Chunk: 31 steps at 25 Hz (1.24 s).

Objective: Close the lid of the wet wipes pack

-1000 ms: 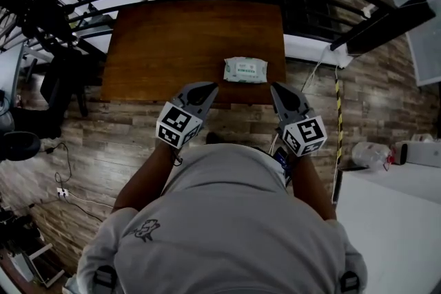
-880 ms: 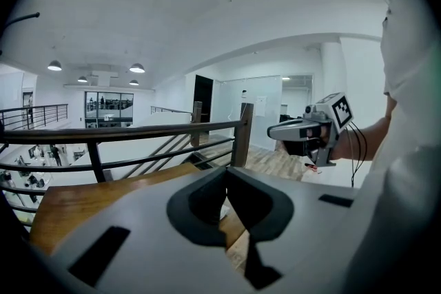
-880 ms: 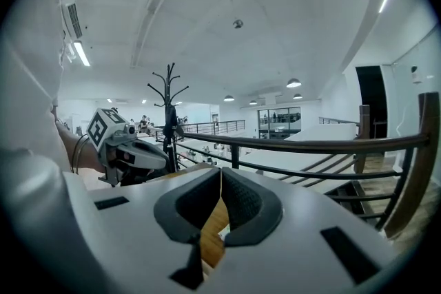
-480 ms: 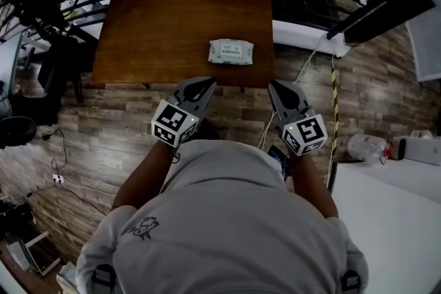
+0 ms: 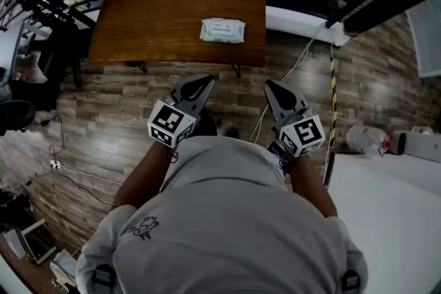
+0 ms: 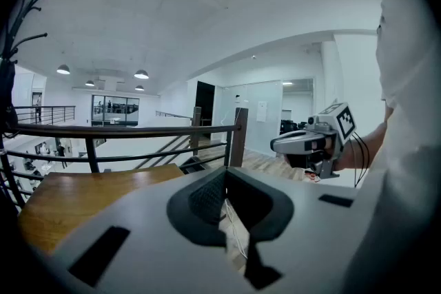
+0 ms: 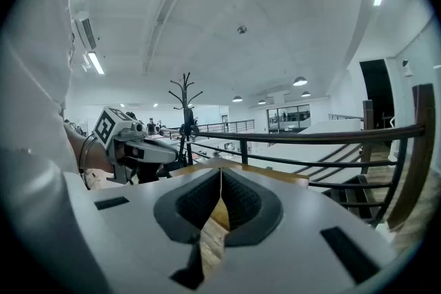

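The left gripper [image 5: 202, 84] has its jaws pressed together with nothing between them; in its own view [image 6: 225, 179] the dark ribbed pads meet at the tip. The right gripper [image 5: 271, 86] is the same, its pads closed against each other on nothing [image 7: 220, 179]. Both are held side by side in front of the person's chest, pointing ahead and slightly down, with a gap between them. Each carries its marker cube, the left cube [image 5: 169, 124] and the right cube [image 5: 303, 135], at the wrist end. Each gripper view catches the other gripper off to one side, level with it. Below them in the head view is the person's grey shirt [image 5: 227, 231], and under the jaws lies a plank floor [image 5: 124, 113] with a white cable [image 5: 293, 72] trailing across it. Beyond a strip of that floor stands the wooden table [image 5: 151, 17], well apart from both grippers. The wipes pack [image 5: 222, 30] lies flat on the table's right half, nearer the edge facing the person, roughly in line with the gap between the grippers. It is too small to tell whether its lid is up or down. A dark railing [image 6: 124, 131] runs behind the table, and a coat stand [image 7: 186, 96] rises past it in the right gripper view.
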Available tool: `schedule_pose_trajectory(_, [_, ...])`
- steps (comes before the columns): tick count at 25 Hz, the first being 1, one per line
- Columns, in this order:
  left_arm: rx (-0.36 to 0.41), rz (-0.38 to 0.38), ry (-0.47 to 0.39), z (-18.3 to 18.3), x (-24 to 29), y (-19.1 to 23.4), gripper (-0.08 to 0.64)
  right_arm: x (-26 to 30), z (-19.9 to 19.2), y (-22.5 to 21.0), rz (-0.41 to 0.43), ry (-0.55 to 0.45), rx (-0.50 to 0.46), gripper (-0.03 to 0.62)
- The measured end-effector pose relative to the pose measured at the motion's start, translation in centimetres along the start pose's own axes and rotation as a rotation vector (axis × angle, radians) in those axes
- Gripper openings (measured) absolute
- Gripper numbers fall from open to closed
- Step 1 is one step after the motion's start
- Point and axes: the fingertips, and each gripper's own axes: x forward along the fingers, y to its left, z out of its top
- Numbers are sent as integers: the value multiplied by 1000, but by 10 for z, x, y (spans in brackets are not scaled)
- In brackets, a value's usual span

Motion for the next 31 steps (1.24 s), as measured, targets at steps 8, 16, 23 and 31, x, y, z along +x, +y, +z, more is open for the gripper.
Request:
schedule_pose_trajectory(8, [-16, -32, 10, -19, -17, -60, 12, -40, -19, 38, 43, 7, 24, 34])
schedule_pose_trajectory(16, [-5, -18, -4, -21, -31, -82, 12, -59, -24, 56, 65, -1, 8, 34])
schedule_pose_trajectory(23, [6, -8, -11, -20, -40, -91, 12, -68, -18, 61, 66, -21, -3, 34])
schedule_pose_trajectory(31, [15, -6, -18, -17, -45, -95, 12, -75, -14, 66, 64, -34, -13, 34])
